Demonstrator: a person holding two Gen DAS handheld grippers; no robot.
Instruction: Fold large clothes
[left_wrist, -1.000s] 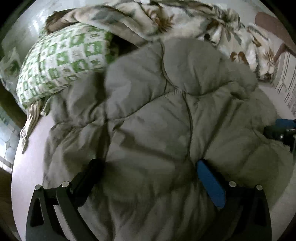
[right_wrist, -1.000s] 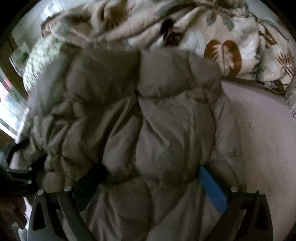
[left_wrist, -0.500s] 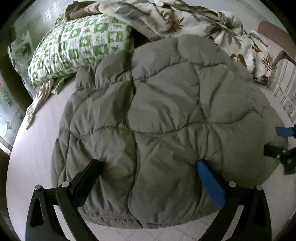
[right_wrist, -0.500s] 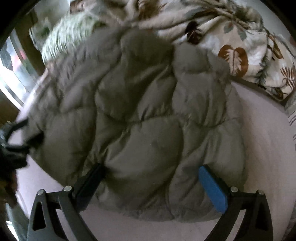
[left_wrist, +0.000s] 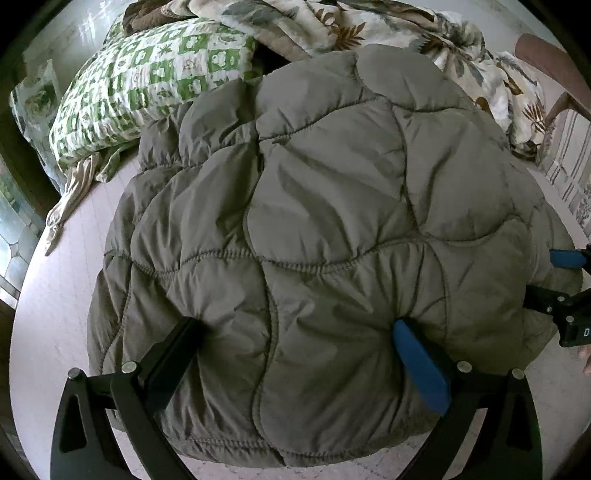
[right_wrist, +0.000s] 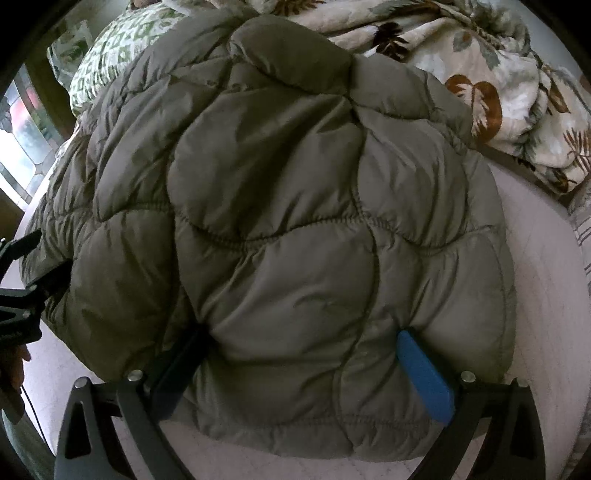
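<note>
A grey-green quilted puffer jacket (left_wrist: 325, 221) lies in a thick folded bundle on a pale bed sheet (left_wrist: 55, 295). It also fills the right wrist view (right_wrist: 295, 221). My left gripper (left_wrist: 295, 328) is open, its black and blue fingers spread wide on the jacket's near edge. My right gripper (right_wrist: 301, 336) is open the same way on the jacket's near edge. The right gripper also shows at the right edge of the left wrist view (left_wrist: 561, 280), beside the jacket. The left gripper shows at the left edge of the right wrist view (right_wrist: 22, 266).
A green-and-white patterned pillow (left_wrist: 147, 81) lies behind the jacket on the left. A crumpled leaf-print blanket (right_wrist: 498, 85) lies behind on the right. A window (right_wrist: 22, 129) is at the far left. A chair (left_wrist: 546, 66) stands at the right.
The jacket has been laid down and now lies flatter on the bed. Both grippers have drawn back toward its near edge, so the sheet in front of it shows.
</note>
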